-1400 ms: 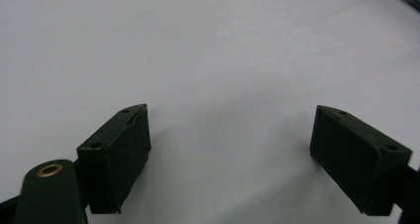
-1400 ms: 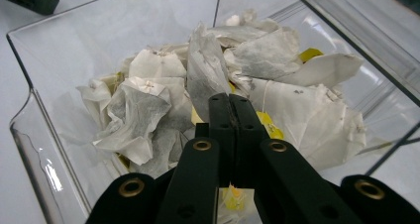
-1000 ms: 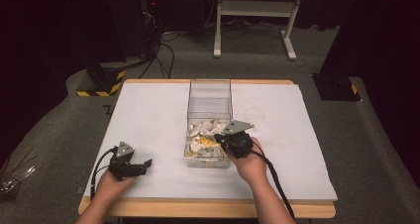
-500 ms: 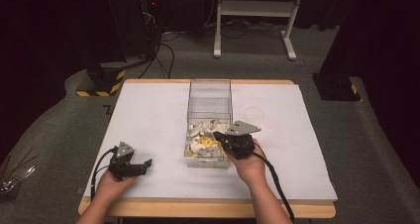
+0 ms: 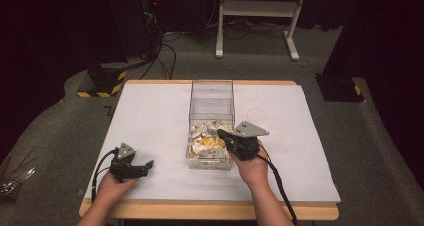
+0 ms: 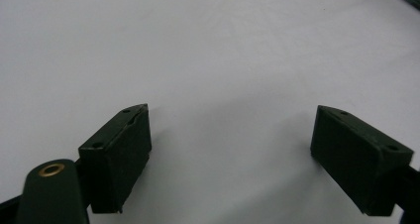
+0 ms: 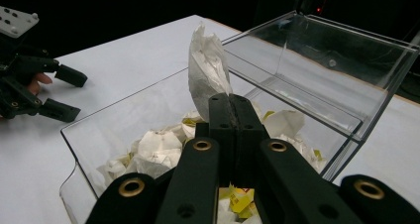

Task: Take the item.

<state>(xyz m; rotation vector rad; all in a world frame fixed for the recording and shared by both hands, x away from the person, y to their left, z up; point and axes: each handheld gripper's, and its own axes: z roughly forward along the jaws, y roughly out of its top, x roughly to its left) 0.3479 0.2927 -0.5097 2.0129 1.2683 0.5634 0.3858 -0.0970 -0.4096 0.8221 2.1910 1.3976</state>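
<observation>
A clear plastic bin (image 5: 211, 98) stands mid-table, its near half holding several crumpled white and yellow paper wrappers (image 5: 207, 142). My right gripper (image 5: 223, 134) hangs over the bin's near right side, shut on a white crumpled wrapper (image 7: 208, 70) that sticks up from its jaws above the bin (image 7: 317, 80). My left gripper (image 5: 146, 166) rests on the white table near the front left, open, with bare tabletop between its pads (image 6: 119, 154). It also appears at the left of the right gripper view as the left gripper (image 7: 67, 92).
A white sheet covers the table (image 5: 150, 116). A faint pencil circle (image 5: 256, 115) is drawn right of the bin. Beyond the table are a black stand with yellow-black striped base (image 5: 102, 81) and a white frame (image 5: 257, 16) on grey carpet.
My right gripper has risen a little over the bin with the white wrapper in its jaws. The left gripper has stayed put.
</observation>
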